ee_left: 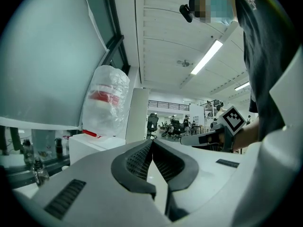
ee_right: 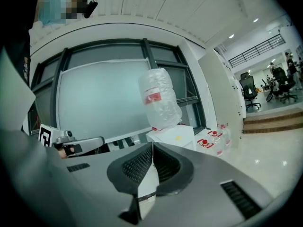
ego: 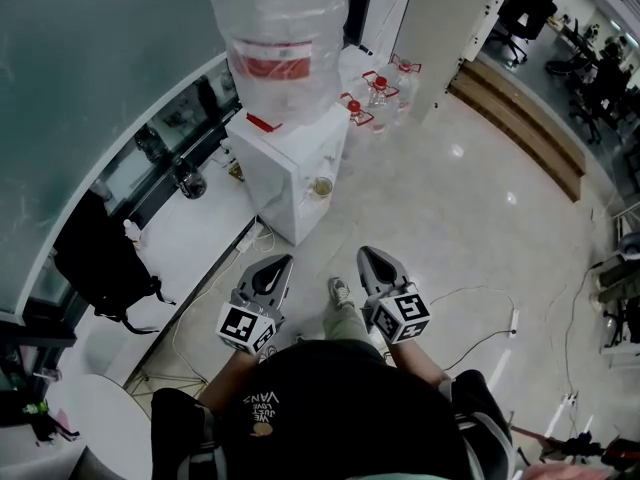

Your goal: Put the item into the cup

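Both grippers are held low in front of the person's body, side by side above the floor. My left gripper (ego: 283, 260) is shut with its pads touching and nothing between them (ee_left: 152, 143). The right gripper (ego: 366, 252) is likewise shut and empty (ee_right: 152, 145). Ahead stands a white water dispenser (ego: 285, 168) with a large clear bottle (ego: 280, 33) on top. A small pale cup-like thing (ego: 322, 186) sits at the dispenser's front. I see no loose item to pick up in any view.
Several water jugs with red caps (ego: 375, 93) stand on the floor behind the dispenser. A low white ledge (ego: 190, 248) runs along the window on the left, with a black bag (ego: 100, 258) on it. Cables (ego: 480, 318) trail over the glossy floor. The person's shoe (ego: 340, 290) shows between the grippers.
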`<action>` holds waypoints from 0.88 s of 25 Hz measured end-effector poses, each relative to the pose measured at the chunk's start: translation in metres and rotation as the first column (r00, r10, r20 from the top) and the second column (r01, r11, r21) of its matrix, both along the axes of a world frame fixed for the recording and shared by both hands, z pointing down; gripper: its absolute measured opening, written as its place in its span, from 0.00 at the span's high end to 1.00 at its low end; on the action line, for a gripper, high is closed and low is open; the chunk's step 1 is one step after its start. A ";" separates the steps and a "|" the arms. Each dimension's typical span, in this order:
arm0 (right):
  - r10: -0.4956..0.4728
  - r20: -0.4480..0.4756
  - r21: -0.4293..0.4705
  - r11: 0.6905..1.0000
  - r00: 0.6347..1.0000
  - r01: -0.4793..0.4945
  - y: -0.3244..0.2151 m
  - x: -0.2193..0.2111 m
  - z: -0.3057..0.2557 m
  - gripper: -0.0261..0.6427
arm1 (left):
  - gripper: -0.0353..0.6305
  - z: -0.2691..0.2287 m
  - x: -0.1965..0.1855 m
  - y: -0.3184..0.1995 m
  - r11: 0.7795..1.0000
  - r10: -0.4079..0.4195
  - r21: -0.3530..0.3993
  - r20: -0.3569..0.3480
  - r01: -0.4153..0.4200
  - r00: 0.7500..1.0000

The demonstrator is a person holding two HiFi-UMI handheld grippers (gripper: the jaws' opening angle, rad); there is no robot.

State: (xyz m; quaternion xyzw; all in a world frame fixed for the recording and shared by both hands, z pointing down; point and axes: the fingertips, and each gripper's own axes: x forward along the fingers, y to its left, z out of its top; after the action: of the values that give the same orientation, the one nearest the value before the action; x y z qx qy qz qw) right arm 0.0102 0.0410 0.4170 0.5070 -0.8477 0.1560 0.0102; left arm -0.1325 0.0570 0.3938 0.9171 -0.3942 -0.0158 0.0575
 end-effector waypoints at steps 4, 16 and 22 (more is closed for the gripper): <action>0.004 0.005 0.017 1.000 1.000 -0.004 0.010 -0.003 -0.004 0.89 | 0.92 -0.002 -0.011 0.011 1.000 -0.018 0.007 0.004 0.018 1.000; 0.010 -0.012 0.033 0.999 1.000 -0.010 0.015 -0.005 -0.009 0.89 | 0.92 -0.005 -0.015 0.015 0.999 -0.030 0.012 0.000 0.030 1.000; 0.009 -0.016 0.028 1.000 1.000 -0.008 0.008 -0.003 -0.007 0.89 | 0.92 -0.004 -0.011 0.009 1.000 -0.030 0.008 -0.003 0.030 1.000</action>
State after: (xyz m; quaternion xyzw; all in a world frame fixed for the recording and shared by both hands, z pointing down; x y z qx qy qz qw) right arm 0.0075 0.0494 0.4101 0.5120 -0.8474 0.1400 0.0093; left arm -0.1433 0.0657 0.3903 0.9113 -0.4077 -0.0196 0.0540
